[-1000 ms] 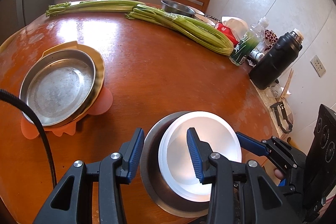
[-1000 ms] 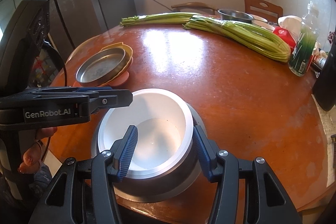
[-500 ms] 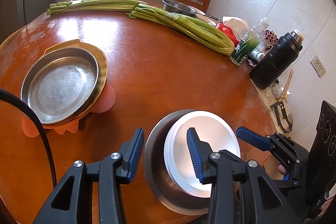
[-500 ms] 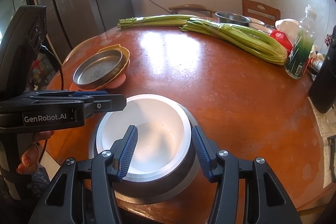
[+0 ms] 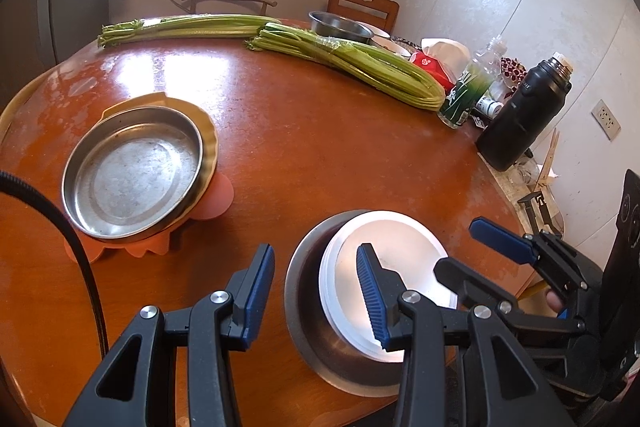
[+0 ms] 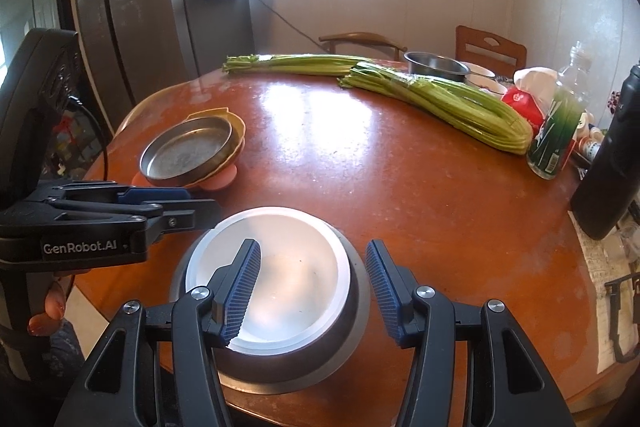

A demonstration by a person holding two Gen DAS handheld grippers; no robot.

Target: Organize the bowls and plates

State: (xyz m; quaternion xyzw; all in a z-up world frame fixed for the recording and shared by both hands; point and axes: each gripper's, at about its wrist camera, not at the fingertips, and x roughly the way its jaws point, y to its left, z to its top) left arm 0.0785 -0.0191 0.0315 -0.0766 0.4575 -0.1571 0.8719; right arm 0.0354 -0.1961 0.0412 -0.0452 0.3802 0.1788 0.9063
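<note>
Right gripper (image 6: pixel 312 291) jaws apart, straddling the right rim of round white plastic bowl (image 6: pixel 280 291), no pad visibly pressing; left gripper (image 5: pixel 316 295) jaws apart over its left rim; white bowl nested in round steel bowl (image 5: pixel 304 315) at counter (image 5: pixel 320 155) 6 o'clock; shallow steel plate (image 5: pixel 132 175) at 9 o'clock on yellow dish (image 5: pixel 208 135).

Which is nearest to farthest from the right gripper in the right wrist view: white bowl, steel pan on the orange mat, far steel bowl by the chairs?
From the right gripper:
1. white bowl, between its fingers, nested in a steel bowl.
2. steel pan, mid-table, left.
3. far steel bowl, far edge, right of centre.
</note>
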